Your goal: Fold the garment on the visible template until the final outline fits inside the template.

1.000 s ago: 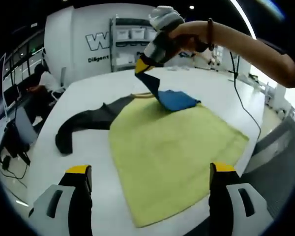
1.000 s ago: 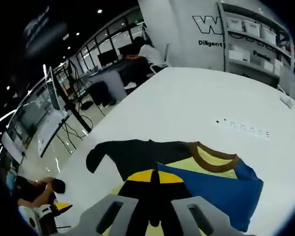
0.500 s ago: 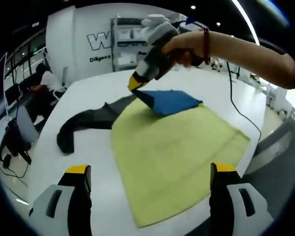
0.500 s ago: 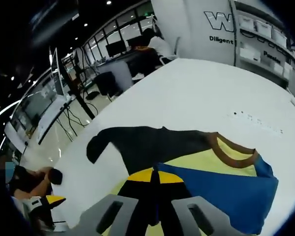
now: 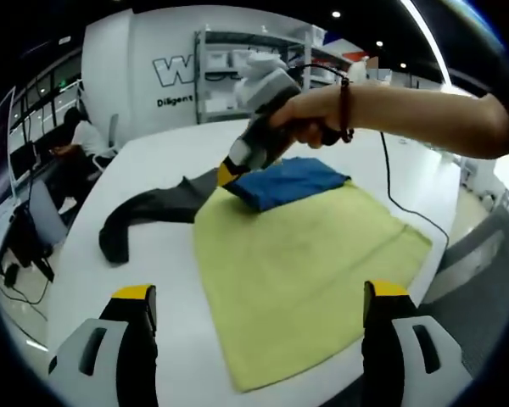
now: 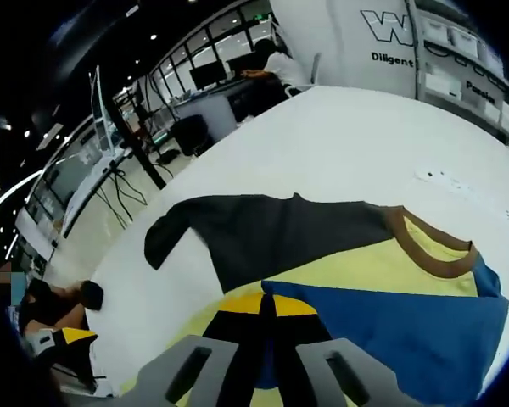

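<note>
One blue sleeve (image 6: 407,326) seemingly pinched near collar (image 6: 428,254).

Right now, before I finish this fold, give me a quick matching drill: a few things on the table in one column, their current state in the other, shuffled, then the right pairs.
Things
1. blue sleeve
2. dark sleeve
3. left gripper
4. right gripper

States
A. open, holding nothing
B. lying stretched out on the white table
C. folded in over the yellow shirt body
D. shut on fabric, down at the shirt

Pairs: 1-C, 2-B, 3-A, 4-D
</note>
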Demonstrator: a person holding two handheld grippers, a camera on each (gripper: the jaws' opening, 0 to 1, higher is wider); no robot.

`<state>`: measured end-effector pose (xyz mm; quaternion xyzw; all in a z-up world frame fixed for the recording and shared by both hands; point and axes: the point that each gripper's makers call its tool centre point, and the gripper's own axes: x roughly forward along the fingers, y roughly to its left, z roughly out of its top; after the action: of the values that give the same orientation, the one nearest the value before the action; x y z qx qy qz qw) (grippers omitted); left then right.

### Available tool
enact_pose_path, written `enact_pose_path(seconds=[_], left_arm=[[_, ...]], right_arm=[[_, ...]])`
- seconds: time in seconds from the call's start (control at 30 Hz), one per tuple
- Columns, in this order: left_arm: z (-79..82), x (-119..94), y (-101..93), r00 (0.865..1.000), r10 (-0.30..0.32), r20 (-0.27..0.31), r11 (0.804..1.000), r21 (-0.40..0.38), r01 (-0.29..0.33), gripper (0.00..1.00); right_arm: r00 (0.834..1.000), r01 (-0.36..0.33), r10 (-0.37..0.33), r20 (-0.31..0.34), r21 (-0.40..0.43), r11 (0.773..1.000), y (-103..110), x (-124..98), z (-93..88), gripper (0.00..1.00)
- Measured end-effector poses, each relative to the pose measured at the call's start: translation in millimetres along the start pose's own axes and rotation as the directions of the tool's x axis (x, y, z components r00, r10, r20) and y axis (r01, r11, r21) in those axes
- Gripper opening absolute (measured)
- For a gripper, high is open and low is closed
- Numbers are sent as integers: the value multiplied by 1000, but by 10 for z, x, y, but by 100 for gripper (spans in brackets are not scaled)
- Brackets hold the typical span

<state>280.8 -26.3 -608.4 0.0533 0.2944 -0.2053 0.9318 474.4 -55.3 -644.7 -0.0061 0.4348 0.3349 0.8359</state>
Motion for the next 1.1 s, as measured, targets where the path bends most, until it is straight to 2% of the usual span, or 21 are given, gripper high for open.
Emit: enact_pose_path(seconds=[0.17, 0.27, 0.43, 0.73, 0.83, 0.97, 1.0, 1.1], left_arm=[[1, 3, -13, 1000, -5, -2, 1000, 0, 5, 99], [0, -1, -7, 1000, -1, -2, 1000, -1, 1, 99], [-7, -4, -9, 1000, -4, -3, 1000, -2, 4, 99], [-1, -13, 1, 1000, -1, 0, 1000, -7, 1, 99], [5, -10, 8, 1000, 0, 2, 1000, -6, 0, 99], [5, -12, 29, 1000, 11, 2, 1000, -11, -11, 99], [4, -13, 37, 1000, 14, 2, 1000, -12, -14, 99], [17, -17, 56, 1000, 19, 9, 1000, -20, -19, 99]], right_arm=[[999, -26, 25, 39, 14, 1000, 7, 59, 55, 0], [997, -15, 10, 76, 58, 998, -35, 67, 139, 0], [997, -23, 17, 79, 75, 997, -28, 109, 174, 0], [998, -20, 17, 59, 55, 998, -11, 254, 30, 0], [998, -39, 37, 42, 68, 997, 18, 287, -36, 0], [1000, -23, 23, 16, -1, 1000, -5, 320, -122, 0], [999, -32, 33, 36, -8, 999, 6, 322, -83, 0], [999, -43, 44, 32, -26, 999, 29, 312, -93, 0]])
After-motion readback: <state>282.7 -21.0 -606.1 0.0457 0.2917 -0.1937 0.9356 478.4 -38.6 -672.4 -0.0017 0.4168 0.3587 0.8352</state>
